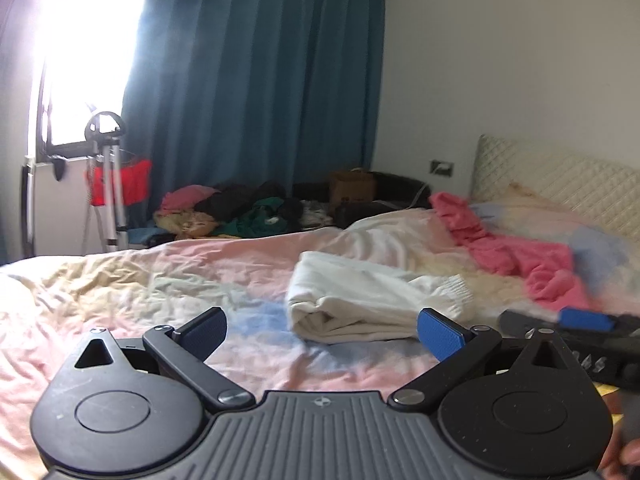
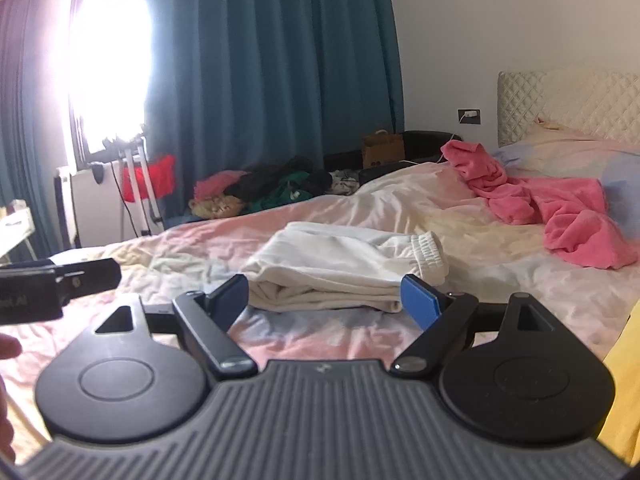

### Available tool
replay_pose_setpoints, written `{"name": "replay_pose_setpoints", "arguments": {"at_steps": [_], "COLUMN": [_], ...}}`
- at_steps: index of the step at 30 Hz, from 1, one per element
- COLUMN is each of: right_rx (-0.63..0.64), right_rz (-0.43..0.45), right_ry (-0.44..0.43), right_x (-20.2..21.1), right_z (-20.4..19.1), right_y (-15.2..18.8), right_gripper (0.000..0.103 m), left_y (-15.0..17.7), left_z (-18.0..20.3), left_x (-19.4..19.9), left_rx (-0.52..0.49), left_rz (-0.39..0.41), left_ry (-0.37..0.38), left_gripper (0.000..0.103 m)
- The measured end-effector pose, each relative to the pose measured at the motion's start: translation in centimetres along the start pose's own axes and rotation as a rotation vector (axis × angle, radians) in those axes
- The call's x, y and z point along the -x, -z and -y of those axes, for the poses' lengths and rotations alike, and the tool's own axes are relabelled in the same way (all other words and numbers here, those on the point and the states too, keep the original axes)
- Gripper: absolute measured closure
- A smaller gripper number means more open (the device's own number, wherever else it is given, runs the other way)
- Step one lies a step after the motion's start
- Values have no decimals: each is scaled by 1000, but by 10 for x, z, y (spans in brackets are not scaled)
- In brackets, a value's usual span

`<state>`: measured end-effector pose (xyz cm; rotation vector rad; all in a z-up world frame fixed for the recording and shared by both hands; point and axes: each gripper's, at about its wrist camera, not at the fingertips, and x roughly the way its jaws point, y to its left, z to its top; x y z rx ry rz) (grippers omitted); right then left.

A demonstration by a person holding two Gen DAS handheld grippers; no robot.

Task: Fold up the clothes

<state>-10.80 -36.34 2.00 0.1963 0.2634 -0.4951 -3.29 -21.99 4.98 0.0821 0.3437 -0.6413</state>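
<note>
A: Right wrist view: cream-white soft cotton garment (image 2: 340, 268) lay folded mid-bed; right gripper (image 2: 324, 300) and left gripper (image 1: 320, 332) both spread, empty.

B: Risk judged: layered edges could slip apart if pinched shallowly.

Soft matt white cloth pants (image 2: 344, 272), fuzzy pink towel (image 2: 560, 212), wrinkled cotton bedsheet (image 2: 180, 248)

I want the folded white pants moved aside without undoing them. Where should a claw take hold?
Probably the stacked fold edge of the white pants, the side facing the right claw, coming in low along the bed. The layers lie together there, so one pinch catches them all. The elastic waistband is a loose single end.
</note>
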Motion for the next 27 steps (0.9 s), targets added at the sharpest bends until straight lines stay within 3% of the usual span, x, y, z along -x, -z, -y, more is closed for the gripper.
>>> {"name": "replay_pose_setpoints", "arguments": {"at_steps": [15, 27], "right_rx": [15, 41], "right_rz": [-13, -37], "right_ry": [41, 20], "right_x": [-10, -11], "right_z": [-6, -11], "right_y": [9, 9], "right_gripper": [18, 18], "left_y": [6, 5], "left_z": [-14, -9], "left_x": [-7, -3], "left_rx": [55, 31], "left_rz": [-13, -8], "left_ry": [5, -47], "left_gripper": [2, 2]}}
